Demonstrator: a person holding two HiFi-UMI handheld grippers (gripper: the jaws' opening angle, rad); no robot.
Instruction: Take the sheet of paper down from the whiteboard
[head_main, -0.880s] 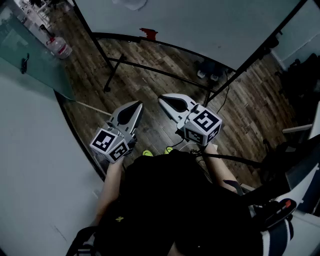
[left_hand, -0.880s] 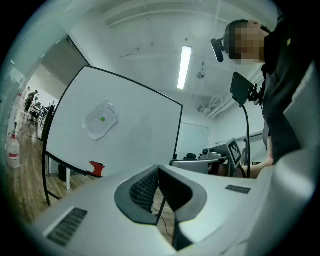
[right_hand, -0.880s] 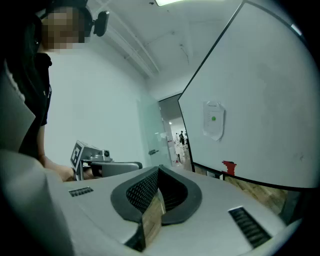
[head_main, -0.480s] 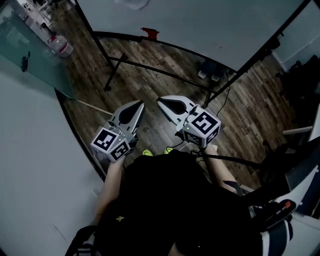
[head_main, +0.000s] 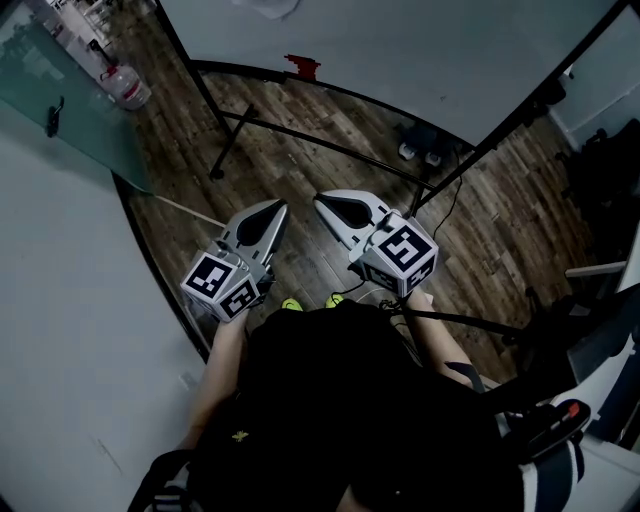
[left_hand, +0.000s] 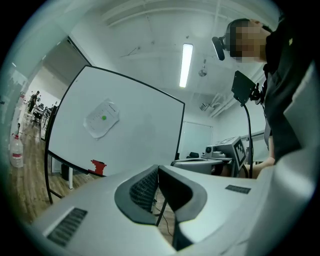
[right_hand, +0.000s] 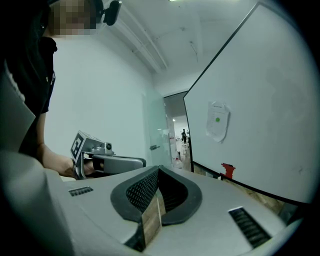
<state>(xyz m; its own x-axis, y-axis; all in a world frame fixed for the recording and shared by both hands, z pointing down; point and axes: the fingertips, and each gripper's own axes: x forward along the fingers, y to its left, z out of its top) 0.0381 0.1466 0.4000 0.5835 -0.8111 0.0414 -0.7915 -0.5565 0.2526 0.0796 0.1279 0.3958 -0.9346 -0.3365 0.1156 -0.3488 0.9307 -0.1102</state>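
L (head_main: 272, 216) & R (head_main: 333, 207) hand-held grippers closed, empty

The person wears a black short-sleeved top (head_main: 340, 400) and yellow-green shoes (head_main: 291, 305). The left gripper (head_main: 280, 208) and right gripper (head_main: 320, 199) have pale grey shells, dark textured fingers (right_hand: 142, 190), and cubes (head_main: 222, 285) bearing black-and-white square markers.

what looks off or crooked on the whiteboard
The sheet of paper on the whiteboard looks rumpled: its edges are wavy, not flat, and only one green dot sits on it. Whether it hangs crooked is hard to judge through the wide-angle lens. Nothing else stands out.
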